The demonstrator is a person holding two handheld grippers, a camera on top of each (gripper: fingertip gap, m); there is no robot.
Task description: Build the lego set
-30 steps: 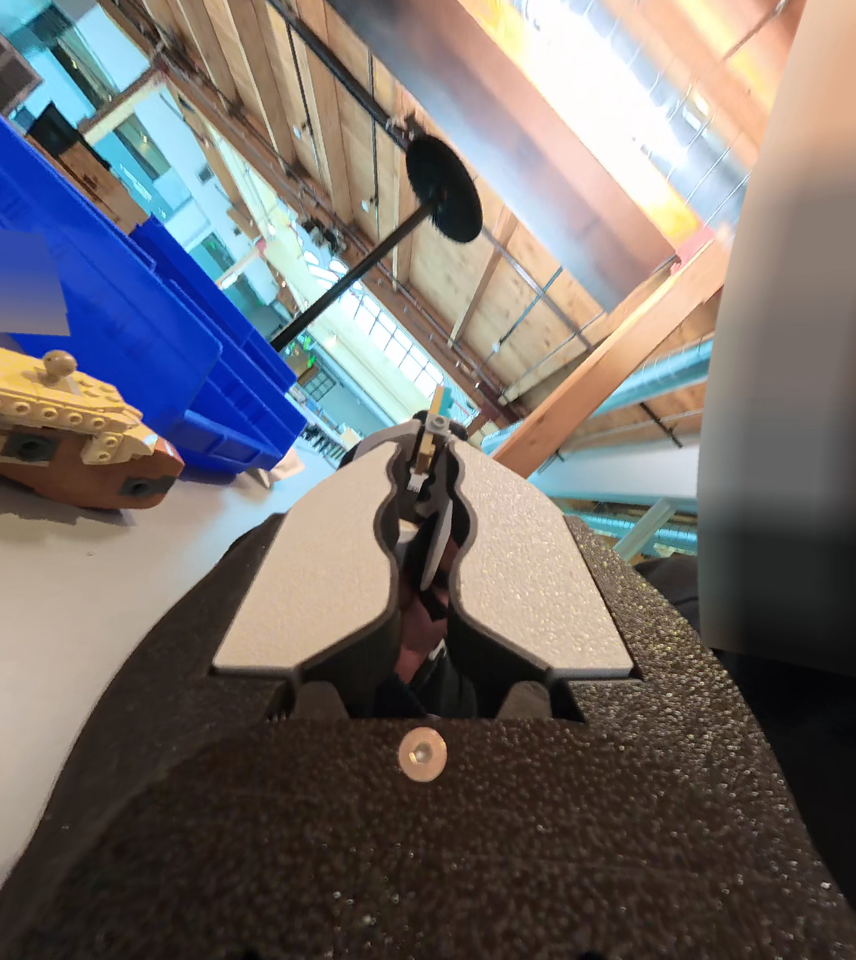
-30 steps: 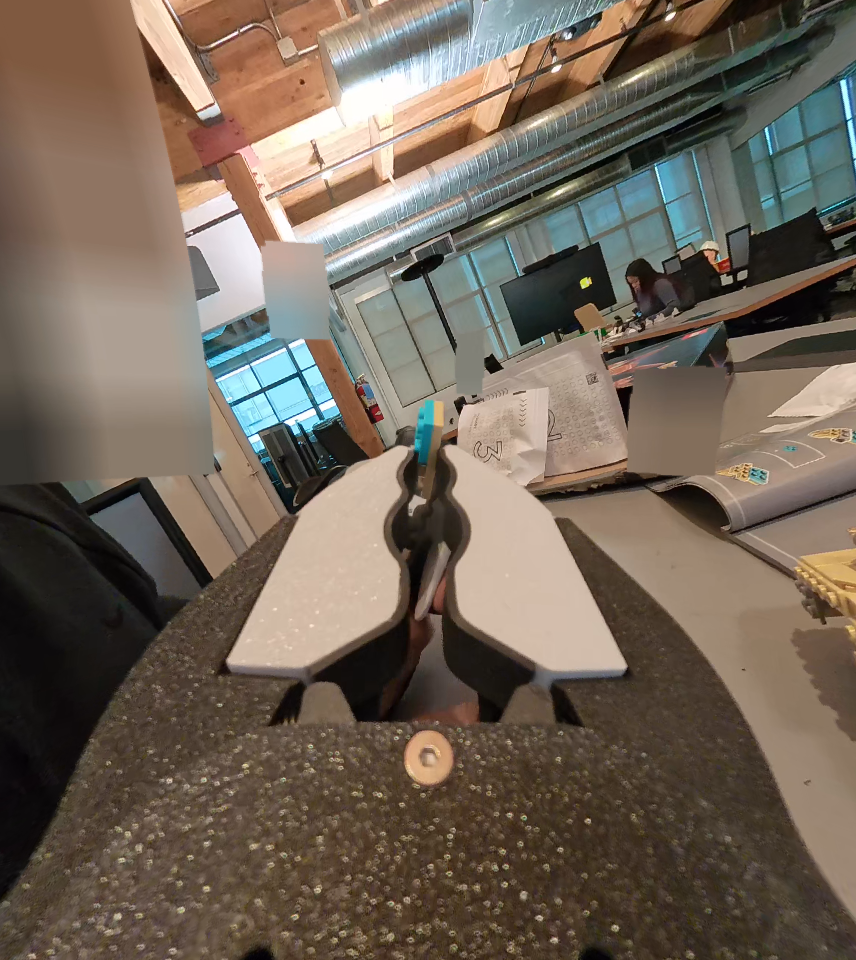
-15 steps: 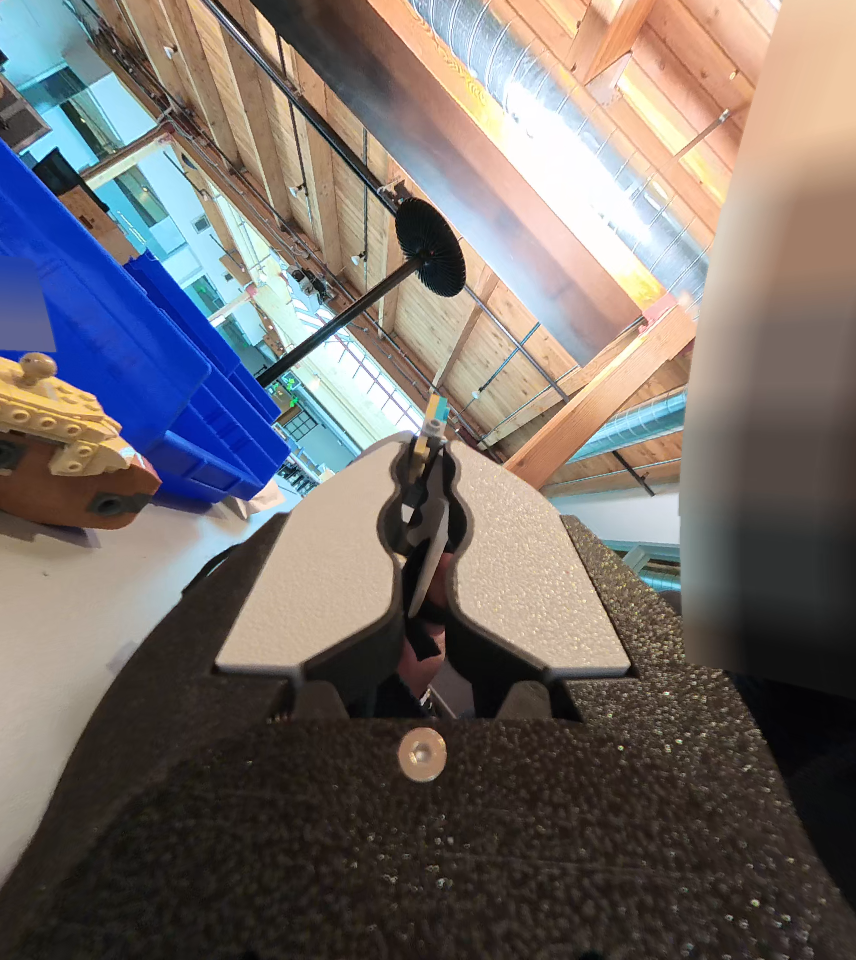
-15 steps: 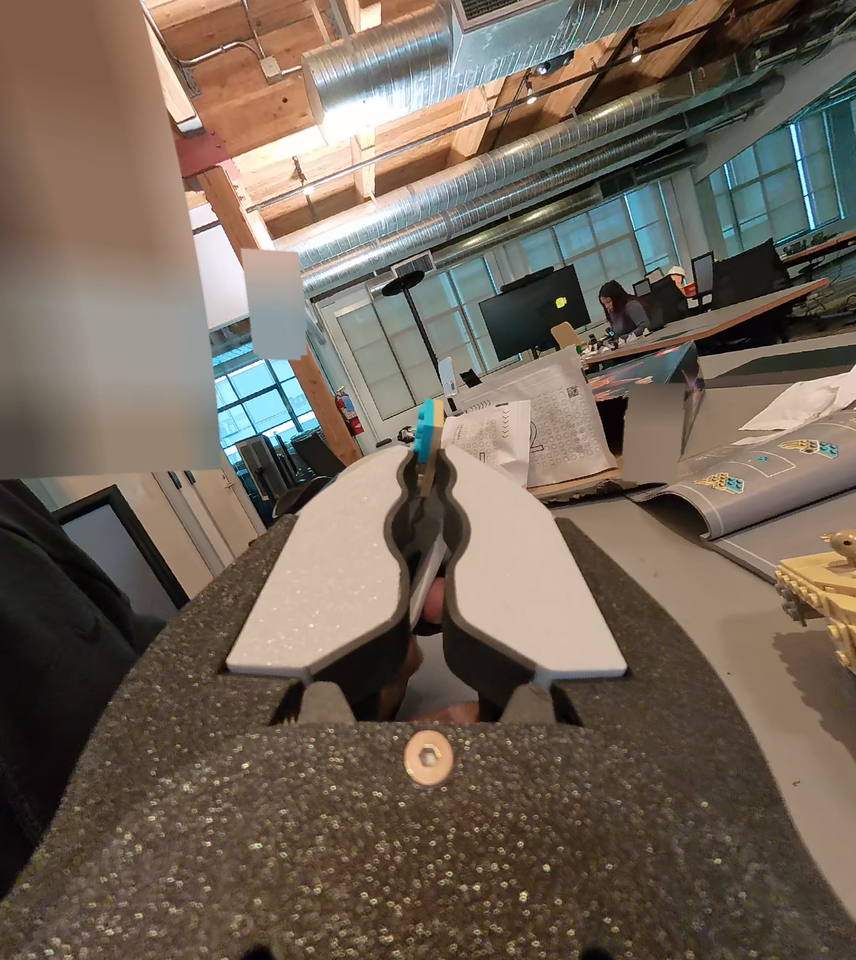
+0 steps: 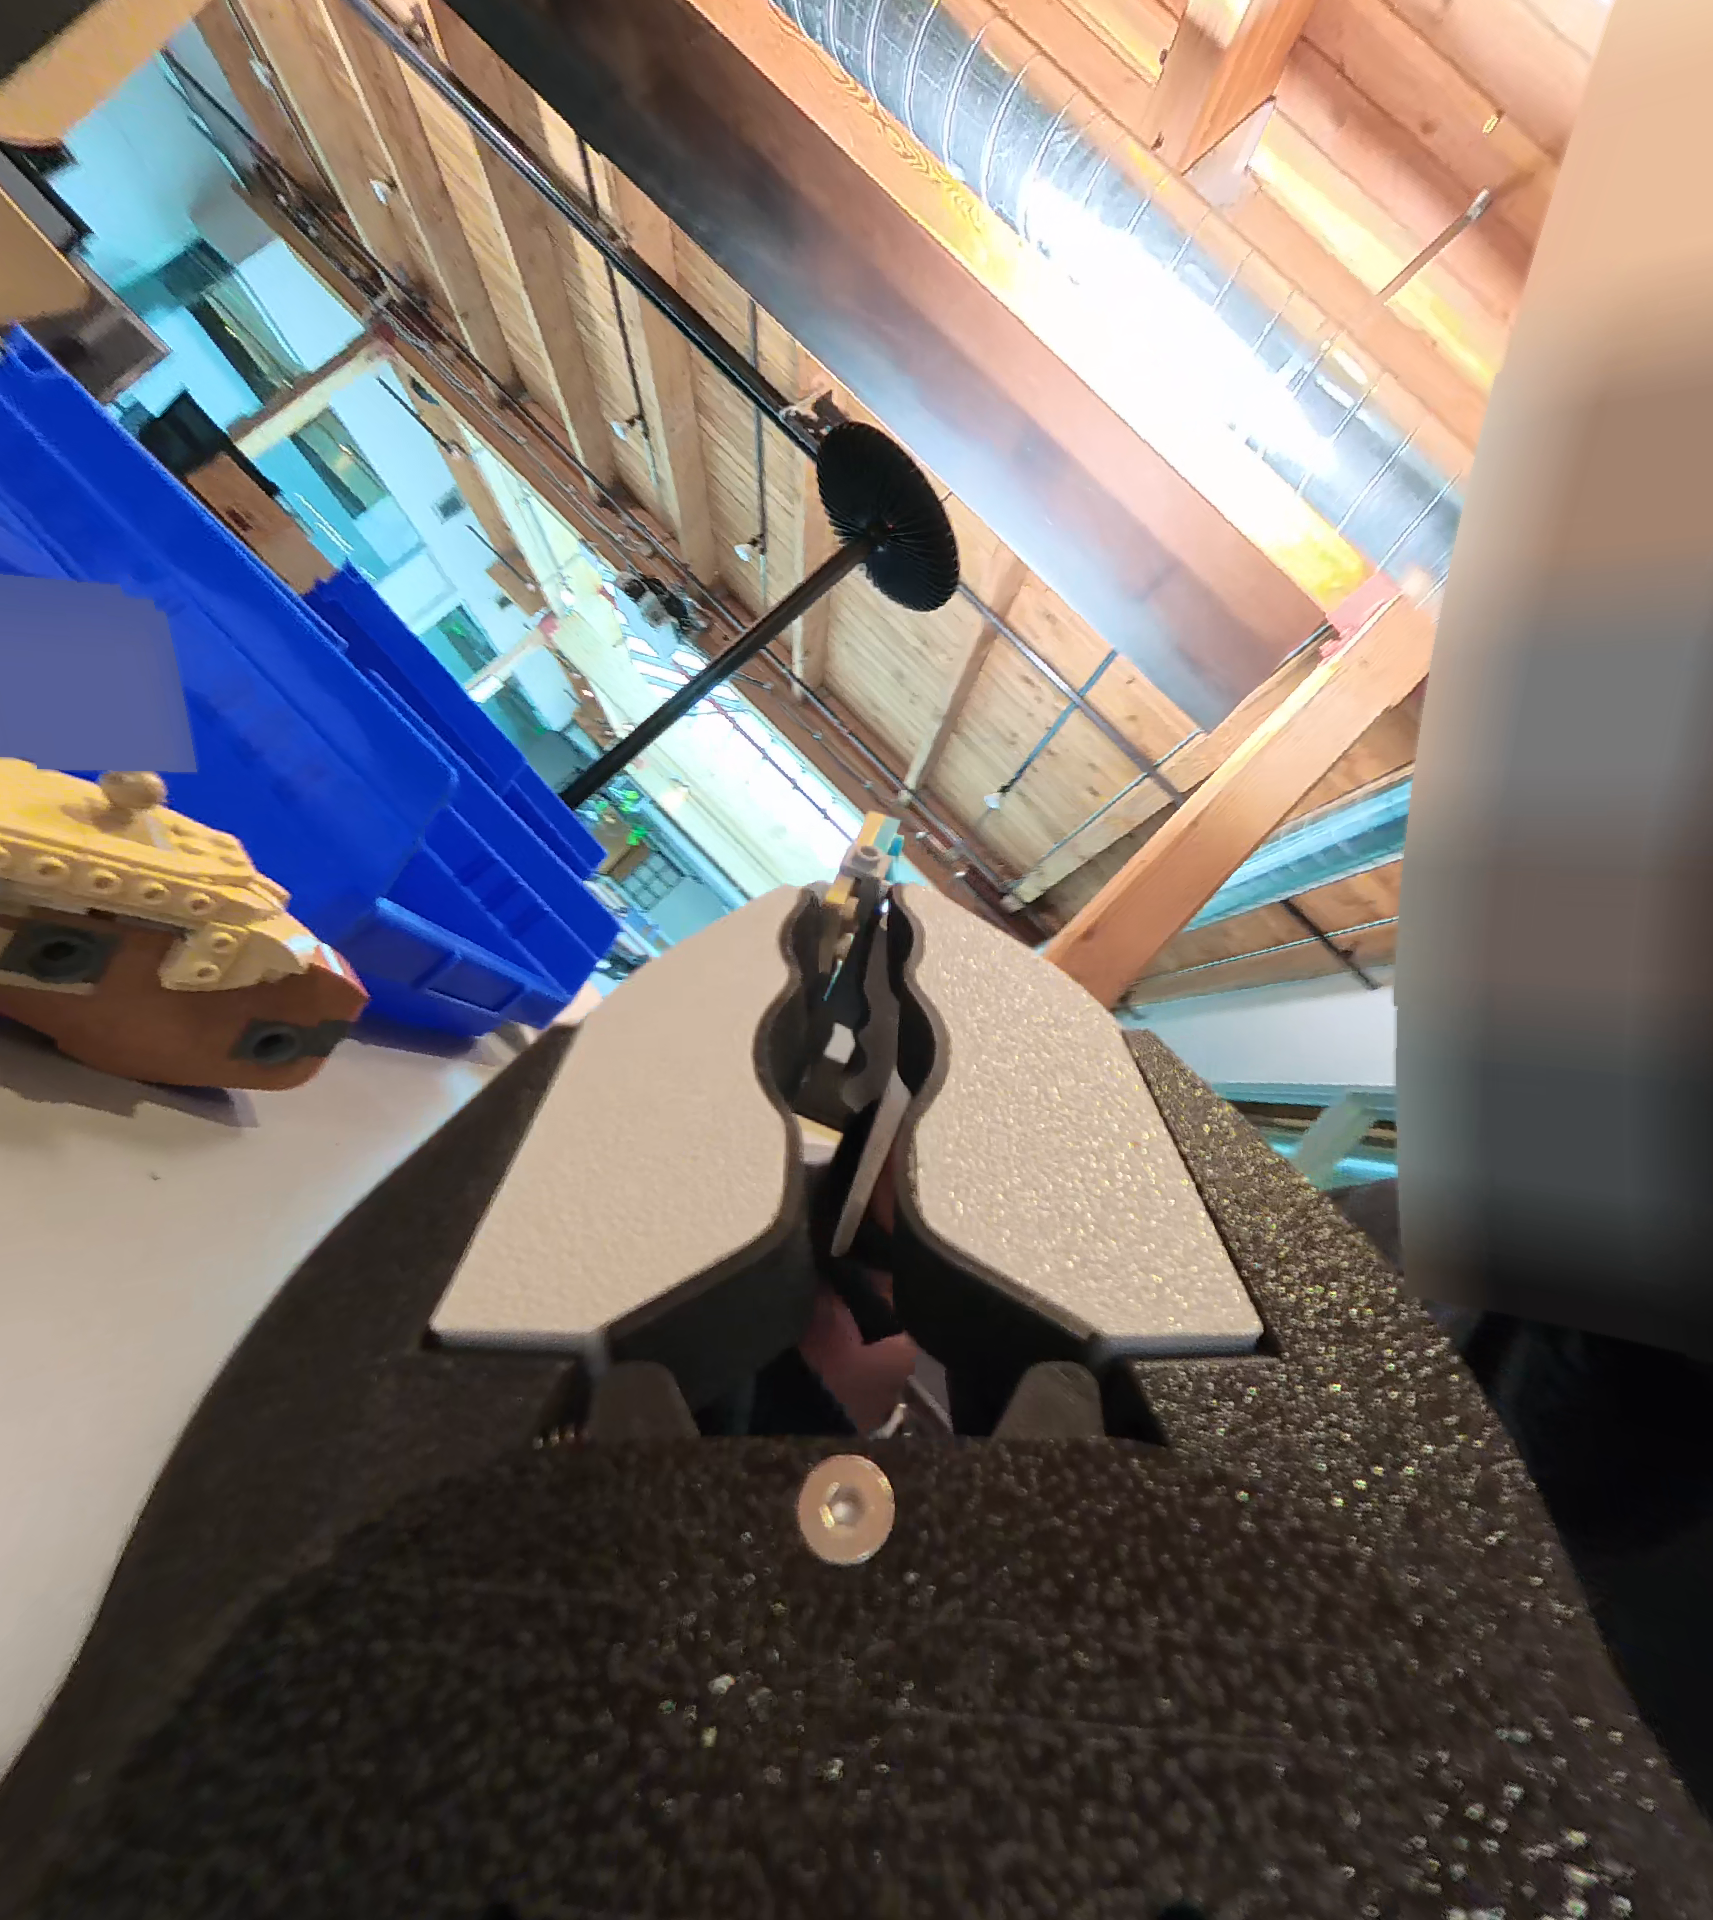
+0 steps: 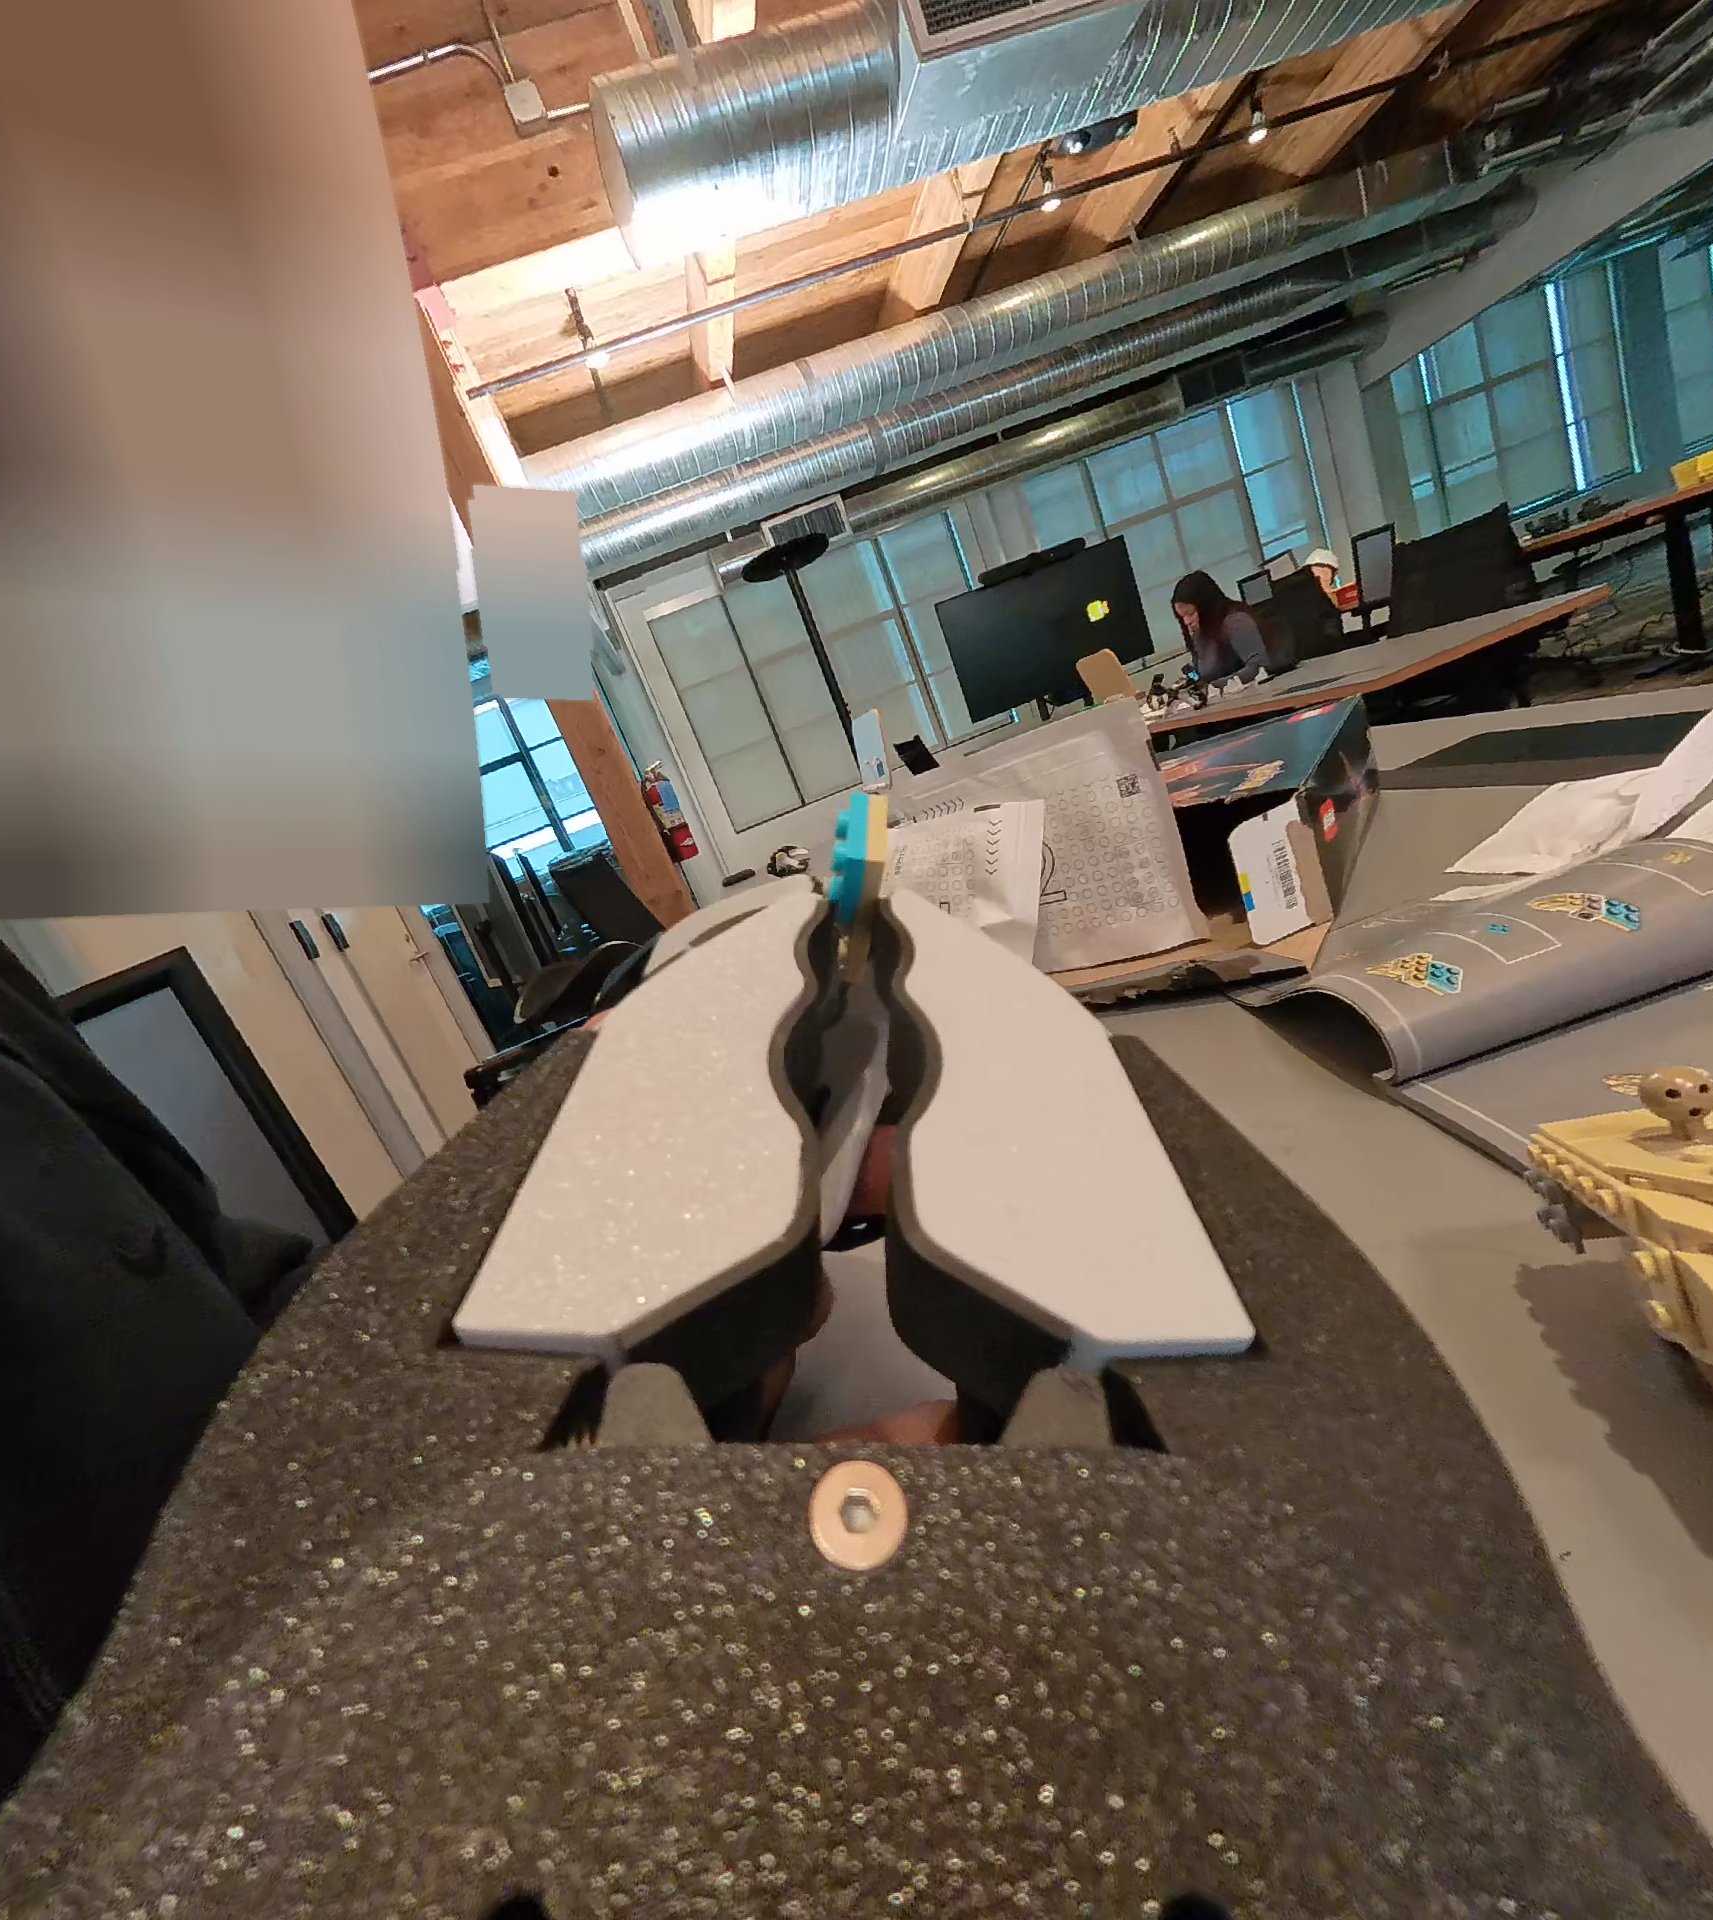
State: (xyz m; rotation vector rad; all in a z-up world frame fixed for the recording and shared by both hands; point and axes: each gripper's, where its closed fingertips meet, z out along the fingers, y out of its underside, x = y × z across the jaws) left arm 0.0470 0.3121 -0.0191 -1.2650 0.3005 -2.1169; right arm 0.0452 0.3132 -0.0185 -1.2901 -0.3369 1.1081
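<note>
My left gripper (image 5: pixel 867 894) is shut on a small lego piece (image 5: pixel 867 857) of grey, tan and blue that sticks out past the fingertips, raised above the table. My right gripper (image 6: pixel 857 914) is shut on a small teal and tan plate assembly (image 6: pixel 854 857), also held up in the air. The tan and brown lego ship (image 5: pixel 104 914) rests on the grey table to the left in the left wrist view. It shows at the right edge of the right wrist view (image 6: pixel 1683 1195). Whether both grippers hold one joined piece, I cannot tell.
Blue bins (image 5: pixel 312 748) stand behind the ship. An open instruction booklet (image 6: pixel 1558 956), a dark lego box (image 6: pixel 1278 800) and white paper bags (image 6: pixel 1070 852) lie at the back of the table (image 6: pixel 1247 1091). A person's dark sleeve (image 6: pixel 21 1299) is at the left. My left and right fingertips are right by each other.
Both grippers stay shut on their pieces and have tilted slightly. The right wrist view has turned, bringing the lego box into sight. The ship has not moved.
</note>
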